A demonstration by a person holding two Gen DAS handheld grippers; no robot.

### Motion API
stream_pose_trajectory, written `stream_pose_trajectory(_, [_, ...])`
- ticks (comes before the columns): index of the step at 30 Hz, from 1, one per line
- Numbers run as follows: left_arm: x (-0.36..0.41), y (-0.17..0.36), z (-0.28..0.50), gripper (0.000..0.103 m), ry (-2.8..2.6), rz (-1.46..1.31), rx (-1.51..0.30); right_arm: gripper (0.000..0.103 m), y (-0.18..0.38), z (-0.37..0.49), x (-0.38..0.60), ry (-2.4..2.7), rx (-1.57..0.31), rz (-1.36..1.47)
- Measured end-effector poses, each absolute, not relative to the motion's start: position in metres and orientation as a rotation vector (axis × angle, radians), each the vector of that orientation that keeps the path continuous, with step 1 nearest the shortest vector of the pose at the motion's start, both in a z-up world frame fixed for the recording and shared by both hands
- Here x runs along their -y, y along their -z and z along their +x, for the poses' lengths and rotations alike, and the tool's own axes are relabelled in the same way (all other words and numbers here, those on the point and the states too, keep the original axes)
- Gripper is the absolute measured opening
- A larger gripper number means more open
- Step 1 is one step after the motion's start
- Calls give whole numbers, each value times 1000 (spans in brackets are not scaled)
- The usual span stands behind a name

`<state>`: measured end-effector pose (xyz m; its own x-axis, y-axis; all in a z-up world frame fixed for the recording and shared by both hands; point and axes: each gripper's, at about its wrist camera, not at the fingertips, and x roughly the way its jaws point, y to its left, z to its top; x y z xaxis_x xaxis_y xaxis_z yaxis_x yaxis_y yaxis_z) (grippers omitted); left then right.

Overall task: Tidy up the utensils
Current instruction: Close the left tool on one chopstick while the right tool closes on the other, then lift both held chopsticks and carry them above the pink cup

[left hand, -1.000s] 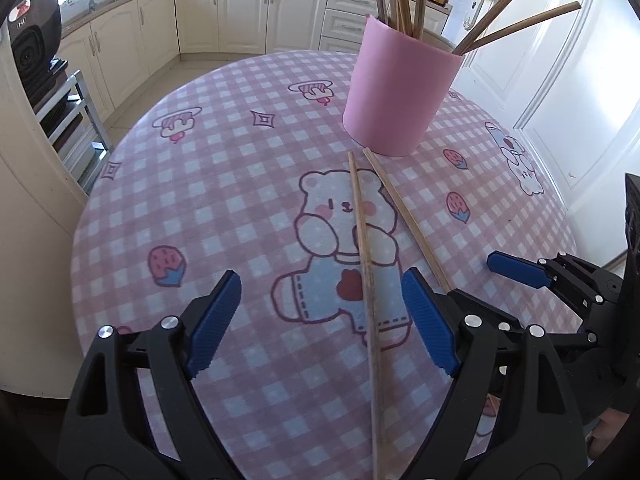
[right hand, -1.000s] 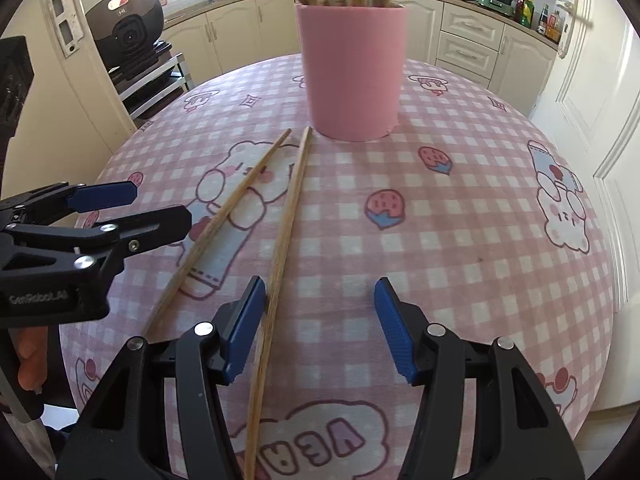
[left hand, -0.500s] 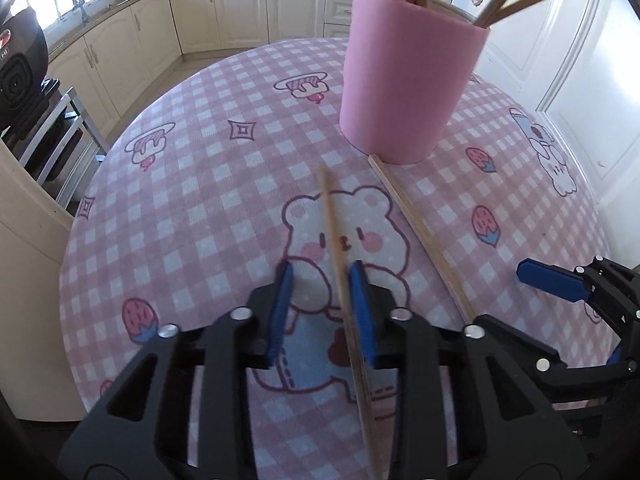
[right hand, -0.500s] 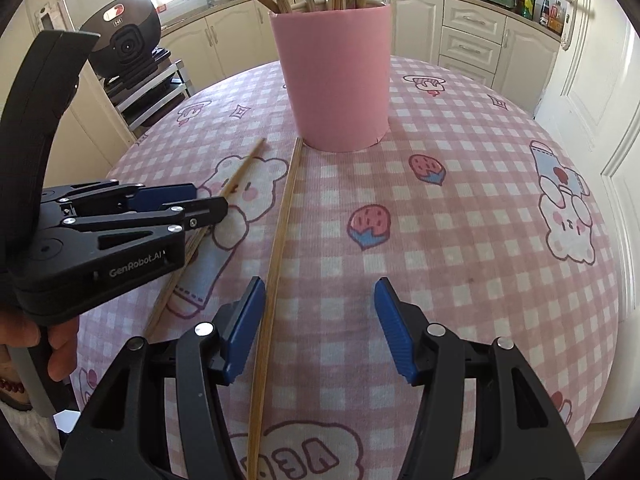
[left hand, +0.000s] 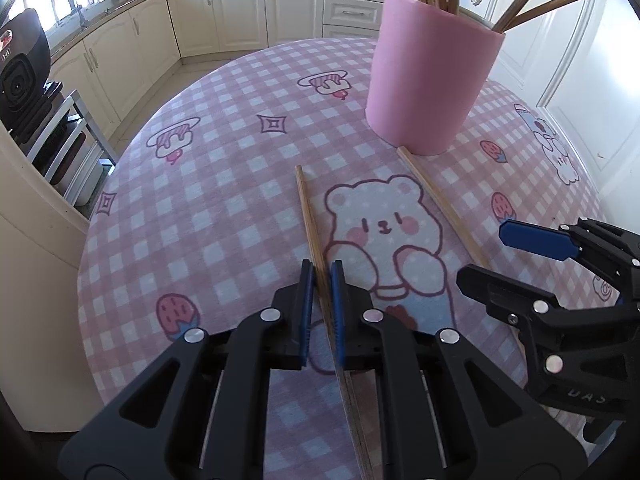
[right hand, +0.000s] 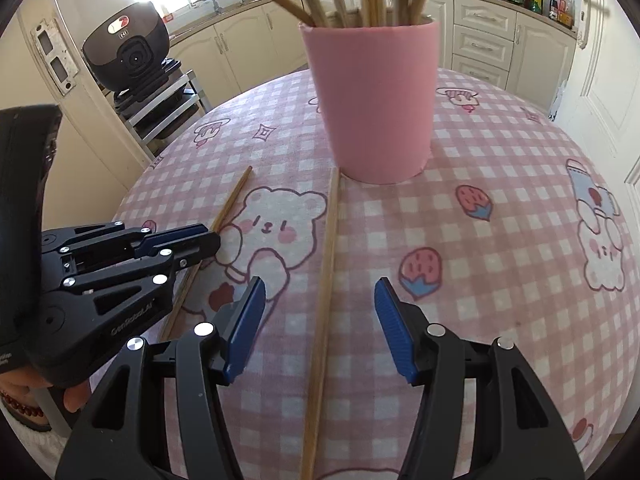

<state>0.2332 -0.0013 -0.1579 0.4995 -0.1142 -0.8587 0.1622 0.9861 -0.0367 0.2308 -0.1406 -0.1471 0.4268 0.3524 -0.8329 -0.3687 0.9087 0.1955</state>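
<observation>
My left gripper (left hand: 321,280) is shut on a wooden chopstick (left hand: 308,208) that points away over the table; it also shows in the right wrist view (right hand: 230,204) held by the left gripper (right hand: 208,240). A second chopstick (left hand: 440,204) lies on the tablecloth with its far end against the pink cup (left hand: 430,84). My right gripper (right hand: 320,308) is open and straddles that second chopstick (right hand: 326,264) without touching it. The pink cup (right hand: 374,100) holds several chopsticks upright.
The round table (left hand: 224,216) has a pink checked cloth with cartoon prints. A black appliance (right hand: 128,52) stands on a rack to the left. Cream kitchen cabinets (left hand: 240,8) run behind, and a white door (left hand: 580,52) is on the right.
My left gripper closed from wide open onto the left chopstick and lifted its far end off toward the left. My right gripper moved forward so the second chopstick lies between its open fingers.
</observation>
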Motion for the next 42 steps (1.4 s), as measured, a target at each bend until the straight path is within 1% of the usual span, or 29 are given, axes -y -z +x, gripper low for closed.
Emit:
stream_pose_trajectory(13, [-8,158,250,10,175,1,-1063,53,152,254,116,-424,-1079,-77])
stream_pose_trajectory(15, [-8,157,252,10,175,3,-1067,50,152,255,113,-419,-1081,-87])
stream_pose_trajectory(20, [-7,158,260,10,185,-14,-1082,49,152,269,113,-423,-1096,-61])
stream_pose_trajectory(22, [-6,158,261,10,189,-13,-1085,43,152,275,111,-418,-1101,-66])
stream_pose_trajectory(24, [-6,157,262,9,188,-10,-1083,28,152,278,110,-413,-1107,-75])
stream_pose_trajectory(25, [-6,157,261,9,186,-13,-1082,23,152,280,110,-414,-1112,-76])
stream_pose_trajectory(27, [-6,157,261,8,189,-22,-1078,7,153,281,112,-419,-1120,-70])
stream_pose_trajectory(31, [-7,154,257,6,218,-67,-1078,6,149,278,121,-448,-1118,-8])
stream_pose_trajectory(35, [-5,139,248,6,231,-69,-1043,5,134,266,129,-466,-1076,9])
stream_pose_trajectory(42, [1,82,220,6,275,-66,-914,5,69,232,143,-549,-897,53])
